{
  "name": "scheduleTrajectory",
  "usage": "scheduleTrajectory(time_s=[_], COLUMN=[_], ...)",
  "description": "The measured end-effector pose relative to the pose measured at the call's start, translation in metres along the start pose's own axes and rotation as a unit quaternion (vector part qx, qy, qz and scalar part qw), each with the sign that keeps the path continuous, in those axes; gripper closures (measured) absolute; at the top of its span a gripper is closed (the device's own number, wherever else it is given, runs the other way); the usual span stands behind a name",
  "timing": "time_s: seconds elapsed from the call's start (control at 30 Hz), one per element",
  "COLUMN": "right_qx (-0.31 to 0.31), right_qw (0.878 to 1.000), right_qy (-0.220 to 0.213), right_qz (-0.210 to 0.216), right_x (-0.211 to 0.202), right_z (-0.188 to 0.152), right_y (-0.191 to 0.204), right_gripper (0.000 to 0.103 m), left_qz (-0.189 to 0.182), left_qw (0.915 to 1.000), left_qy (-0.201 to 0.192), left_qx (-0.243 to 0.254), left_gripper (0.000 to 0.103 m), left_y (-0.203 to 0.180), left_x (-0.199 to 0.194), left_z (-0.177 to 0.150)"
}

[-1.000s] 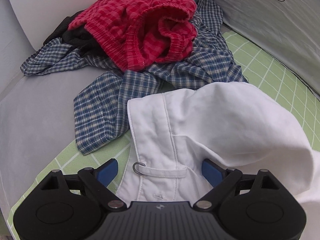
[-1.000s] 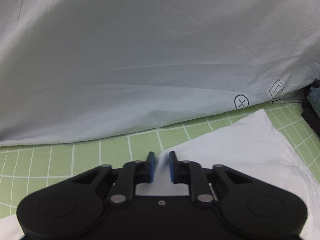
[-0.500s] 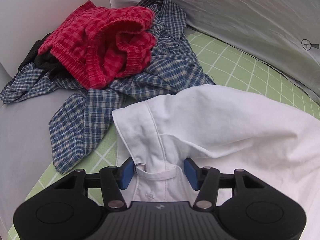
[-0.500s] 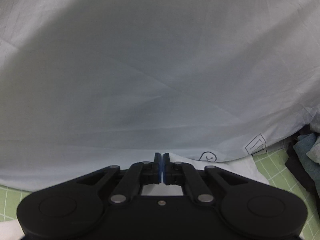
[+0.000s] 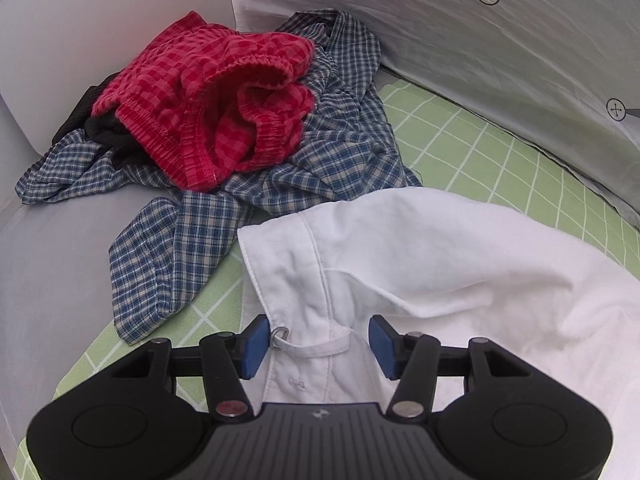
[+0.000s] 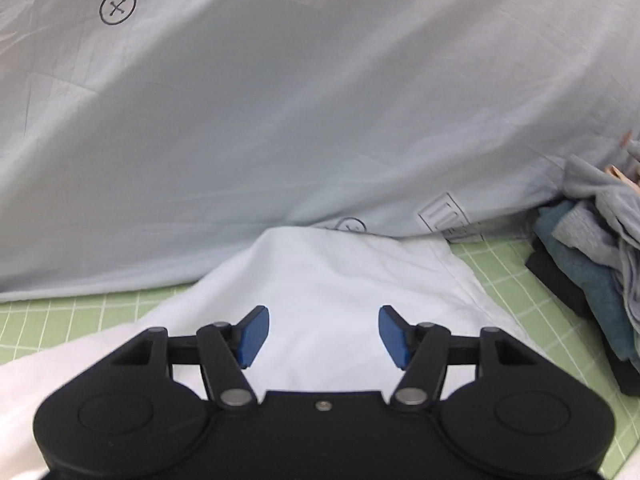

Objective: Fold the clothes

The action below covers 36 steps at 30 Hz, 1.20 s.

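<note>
We have the white cotton garment with a stitched waistband and belt loop spread on the green gridded cutting mat, the landmark for everything here. It lies across the mat's near part, one end reaching the pale grey backdrop sheet at the mat's far edge.

Our left gripper hangs over the waistband, its fingers spread wide around the belt loop, holding nothing. Our right gripper sits over the other end, fingers equally wide and empty.

We judge this the laying-out step, between folds. Next we need to close on two edges and carry them across evenly.

Off the mat's left corner wait a red checked pair of shorts and a blue plaid shirt; at its right edge sits a stack of blue-grey clothes.
</note>
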State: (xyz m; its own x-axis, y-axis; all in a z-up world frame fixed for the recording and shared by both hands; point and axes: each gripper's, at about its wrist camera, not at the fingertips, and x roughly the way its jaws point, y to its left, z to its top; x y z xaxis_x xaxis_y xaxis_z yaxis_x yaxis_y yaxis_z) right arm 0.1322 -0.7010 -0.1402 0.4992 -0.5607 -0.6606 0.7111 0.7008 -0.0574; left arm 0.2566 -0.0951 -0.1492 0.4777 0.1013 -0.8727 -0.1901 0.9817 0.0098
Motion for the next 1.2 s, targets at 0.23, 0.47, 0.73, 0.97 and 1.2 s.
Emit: scheduleTrajectory(time_s=[0.23,0.47,0.73,0.97,1.2], right_qx=[0.105,0.167,0.175,0.165,0.095], right_qw=[0.991,0.983,0.984,0.985,0.987], right_qy=[0.05,0.07,0.031,-0.036,0.096], right_qz=[-0.072,-0.037,0.011,-0.028,-0.082], right_x=[-0.048,-0.055,-0.068,-0.095,-0.063], right_z=[-0.084,-0.121,-0.103,-0.062,-0.112], right_y=[-0.077,-0.101,-0.104,-0.132,-0.121], right_gripper=[0.031,0.043,0.101,0.1,0.046], left_qz=[-0.029,-0.036,-0.028,-0.039,-0.042], left_qw=[0.999,0.9969,0.9944,0.9946,0.9937], left_qy=[0.015,0.042,0.049,0.044,0.03], left_qx=[0.031,0.055,0.09,0.086,0.099], left_gripper=[0.042,0.041,0.039,0.037,0.034], left_y=[-0.005,-0.031,-0.053,-0.047,-0.039], left_x=[-0.033,-0.035,-0.025,-0.025,-0.04], left_z=[-0.035,-0.067,-0.079,-0.078,-0.079])
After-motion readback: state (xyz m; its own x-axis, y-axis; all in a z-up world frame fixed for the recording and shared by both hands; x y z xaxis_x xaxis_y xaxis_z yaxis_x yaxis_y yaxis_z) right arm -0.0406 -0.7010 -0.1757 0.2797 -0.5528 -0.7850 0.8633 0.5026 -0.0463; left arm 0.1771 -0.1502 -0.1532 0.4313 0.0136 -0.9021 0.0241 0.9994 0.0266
